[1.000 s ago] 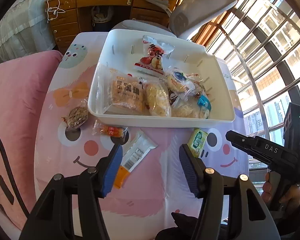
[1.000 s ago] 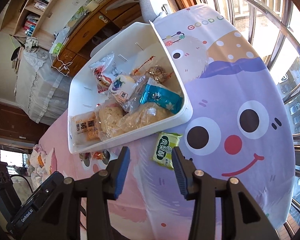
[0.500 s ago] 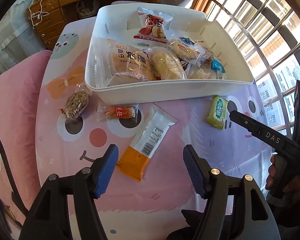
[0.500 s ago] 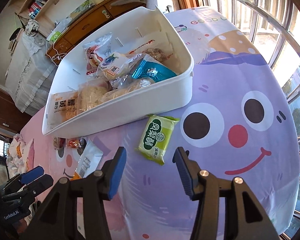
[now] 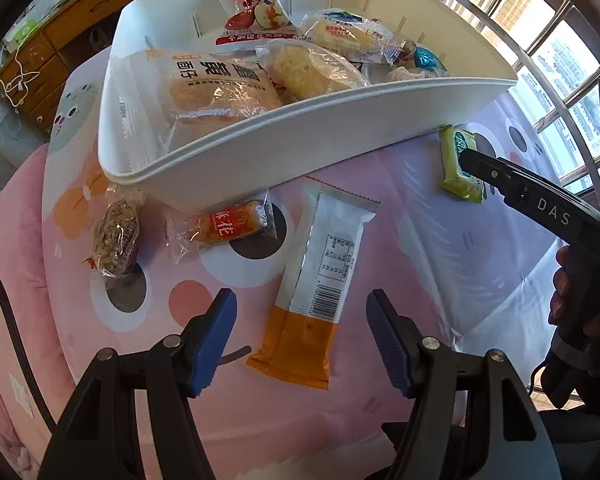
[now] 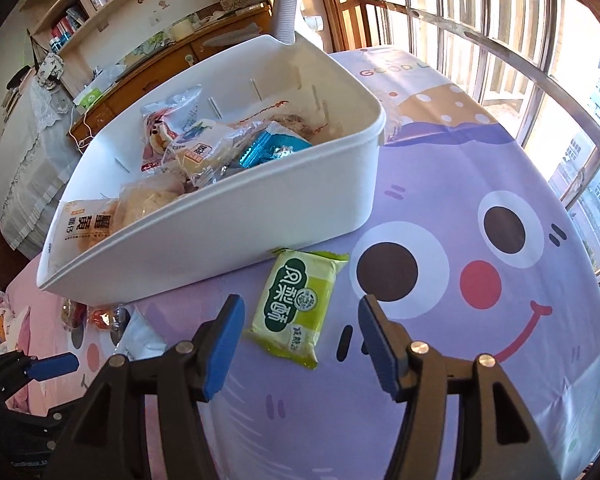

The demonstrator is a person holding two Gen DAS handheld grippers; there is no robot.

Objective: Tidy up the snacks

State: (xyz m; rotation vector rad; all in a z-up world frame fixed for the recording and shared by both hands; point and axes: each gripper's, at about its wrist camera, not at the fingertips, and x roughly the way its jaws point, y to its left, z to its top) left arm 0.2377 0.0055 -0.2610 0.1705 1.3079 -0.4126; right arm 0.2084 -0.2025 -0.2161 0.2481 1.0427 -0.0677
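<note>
A white bin (image 5: 300,140) holding several wrapped snacks stands on the cartoon tablecloth; it also shows in the right wrist view (image 6: 260,200). My left gripper (image 5: 300,332) is open, low over a white-and-orange packet (image 5: 320,272) that lies between its fingers. A red-labelled snack (image 5: 228,226) and a brown nut bar (image 5: 114,240) lie left of it. My right gripper (image 6: 300,336) is open around a green packet (image 6: 296,304) lying beside the bin; the packet also shows in the left wrist view (image 5: 458,164), with the right gripper's finger over it.
A pink cushion (image 5: 4,240) borders the table on the left. A wooden desk with drawers (image 5: 52,52) and a grey chair stand behind the bin. Barred windows (image 6: 520,60) run along the right side.
Both grippers have moved forward and down toward the table. The left now brackets the white-and-orange packet, the right brackets the green packet. Both stay open.
</note>
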